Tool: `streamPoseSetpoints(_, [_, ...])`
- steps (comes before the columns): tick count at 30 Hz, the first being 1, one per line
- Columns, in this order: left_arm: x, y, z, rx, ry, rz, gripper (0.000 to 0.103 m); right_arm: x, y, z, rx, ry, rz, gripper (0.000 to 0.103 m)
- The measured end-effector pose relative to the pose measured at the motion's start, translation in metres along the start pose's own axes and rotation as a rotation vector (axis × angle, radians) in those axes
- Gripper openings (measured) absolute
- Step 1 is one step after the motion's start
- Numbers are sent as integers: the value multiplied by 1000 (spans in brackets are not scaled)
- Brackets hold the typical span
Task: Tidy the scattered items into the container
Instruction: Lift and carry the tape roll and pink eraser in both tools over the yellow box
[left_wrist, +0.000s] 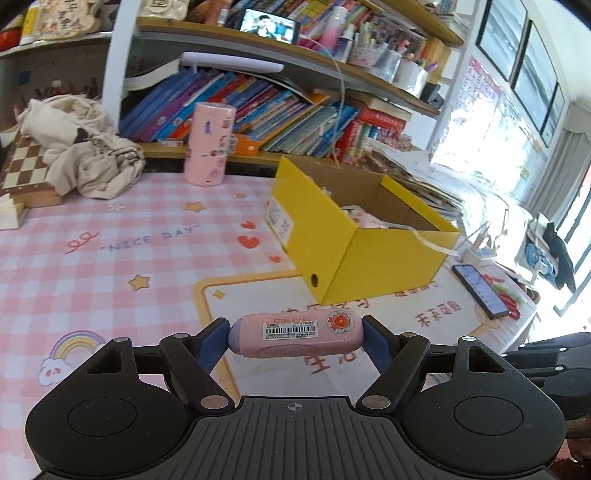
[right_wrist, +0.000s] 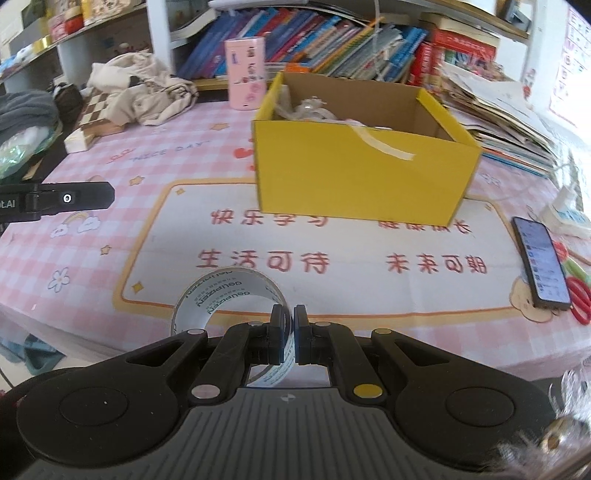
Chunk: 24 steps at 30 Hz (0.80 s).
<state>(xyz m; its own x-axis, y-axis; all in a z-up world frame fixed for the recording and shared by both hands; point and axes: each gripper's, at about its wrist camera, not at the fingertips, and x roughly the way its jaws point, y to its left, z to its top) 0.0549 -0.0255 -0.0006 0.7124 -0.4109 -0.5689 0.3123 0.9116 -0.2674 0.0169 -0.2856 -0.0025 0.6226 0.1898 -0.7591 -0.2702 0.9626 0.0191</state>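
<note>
The left tool (left_wrist: 295, 334) pinches a pink capsule-shaped item (left_wrist: 295, 333) end to end between its 2 blue pads, held crosswise above the table (left_wrist: 110, 258), apparently so it stays level for carrying. The yellow box (right_wrist: 362, 173), open-topped and already holding some pale items, stands ahead on the mat, within reach of both tools. The right tool (right_wrist: 290, 334) is pressed nearly together on the wall of a clear tape roll (right_wrist: 221, 295), gripping 1 side of the ring; it looks ready to go into the box.
</note>
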Motion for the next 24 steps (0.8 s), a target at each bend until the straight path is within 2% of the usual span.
streamPoseSetpoints(24, [36, -59, 18, 61, 3, -102, 78, -15, -63, -10, 103, -16, -90, 5])
